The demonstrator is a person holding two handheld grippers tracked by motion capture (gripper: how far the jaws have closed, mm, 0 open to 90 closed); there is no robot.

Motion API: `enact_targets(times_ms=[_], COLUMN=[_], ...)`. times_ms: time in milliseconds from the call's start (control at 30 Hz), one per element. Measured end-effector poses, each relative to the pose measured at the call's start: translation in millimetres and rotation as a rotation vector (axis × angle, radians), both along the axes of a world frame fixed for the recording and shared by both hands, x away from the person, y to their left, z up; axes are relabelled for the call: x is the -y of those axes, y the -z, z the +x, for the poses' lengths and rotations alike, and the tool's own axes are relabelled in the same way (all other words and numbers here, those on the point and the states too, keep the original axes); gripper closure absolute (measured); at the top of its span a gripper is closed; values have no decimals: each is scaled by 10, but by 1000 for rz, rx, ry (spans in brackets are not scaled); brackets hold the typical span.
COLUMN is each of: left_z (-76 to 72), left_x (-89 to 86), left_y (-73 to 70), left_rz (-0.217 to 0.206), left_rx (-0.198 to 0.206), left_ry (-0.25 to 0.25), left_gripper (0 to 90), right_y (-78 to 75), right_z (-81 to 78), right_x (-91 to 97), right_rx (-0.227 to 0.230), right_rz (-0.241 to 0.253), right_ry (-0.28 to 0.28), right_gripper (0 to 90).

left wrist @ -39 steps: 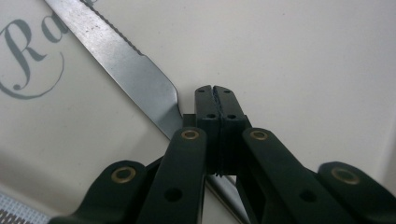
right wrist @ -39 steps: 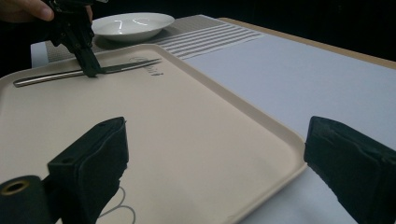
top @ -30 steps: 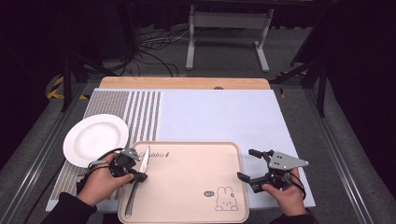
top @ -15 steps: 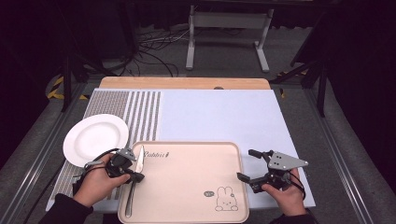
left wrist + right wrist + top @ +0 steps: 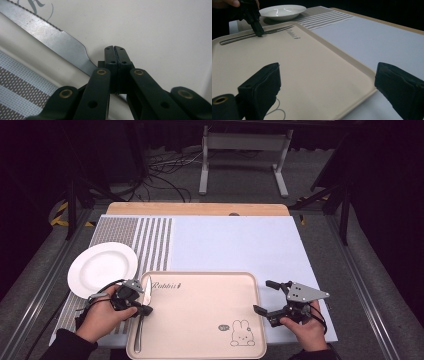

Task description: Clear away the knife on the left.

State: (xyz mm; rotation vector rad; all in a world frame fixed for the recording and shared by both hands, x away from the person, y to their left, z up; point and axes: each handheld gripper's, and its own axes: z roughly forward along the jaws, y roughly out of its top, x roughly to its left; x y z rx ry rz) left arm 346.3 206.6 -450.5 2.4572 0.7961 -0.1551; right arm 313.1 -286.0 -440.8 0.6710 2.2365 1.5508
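- Since the earlier frame, left gripper (image 5: 142, 309) slid lower left, clenched empty beside the knife (image 5: 52, 42).
- One serrated steel knife lay along the tray's (image 5: 200, 320) left edge.
- One white plate (image 5: 102, 268); right gripper (image 5: 264, 297) released.

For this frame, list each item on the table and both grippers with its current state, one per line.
Knife: lying flat along the tray's left edge, blade pointing away from the person.
Tray: flat on the mat, holding the knife.
Plate: upright, empty, left of the tray.
Left gripper: shut, fingers pressed together, tips at the knife.
Right gripper: open, nothing between its fingers, at the tray's right edge.
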Motion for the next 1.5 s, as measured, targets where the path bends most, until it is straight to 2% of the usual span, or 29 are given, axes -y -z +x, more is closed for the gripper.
enact_targets(times_ms=[233,333,467,567,600,633,667,700,800,967,1067,1133,1167,1233,1333,1367,1500], left_z=[-11,-20,-41,-53,-61,-61,-59,-62,-52,-65,-80,-93,-93,-126,-141,-163,-204], left_x=[8,15,36,46,47,47,46,45,26,-15,-38,-72,-72,-133,-170,-228,-339], left_y=[-18,-50,-133,-188,-203,-203,-218,-225,-244,-303,-336,-361,-361,-399,-412,-425,-450], left_rz=[5,0,-21,-30,-30,-30,-35,-38,-60,-99,-123,-145,-145,-165,-179,-206,-252], left_rx=[7,20,32,65,75,75,100,108,152,212,230,236,236,269,290,320,367], left_ry=[3,2,-7,-13,-20,-20,-18,-23,-14,3,-7,10,10,7,-1,0,-10], left_gripper=[876,820,638,505,428,388,388,320,208,125,104,59,58,63,60,58,52], right_y=[1,2,4,3,3,3,3,3,3,4,8,9,8,6,4,4,2], right_z=[0,0,1,0,0,0,0,-1,-1,-1,-4,-9,-11,-10,-9,-9,-11], right_x=[1,1,-1,-1,-1,-1,-2,-3,-1,1,1,-1,-1,2,2,2,4], right_rx=[0,0,-1,0,0,0,-1,0,0,-1,-2,-1,0,-1,1,1,3], right_rz=[-1,-1,-2,-2,-3,-3,-1,1,1,1,2,3,3,6,7,7,10], right_ry=[0,0,-1,-2,-1,-1,-2,-3,-2,0,0,-1,-1,2,4,5,8], right_gripper=[74,74,74,73,73,73,72,73,72,70,70,70,70,70,70,70,68])
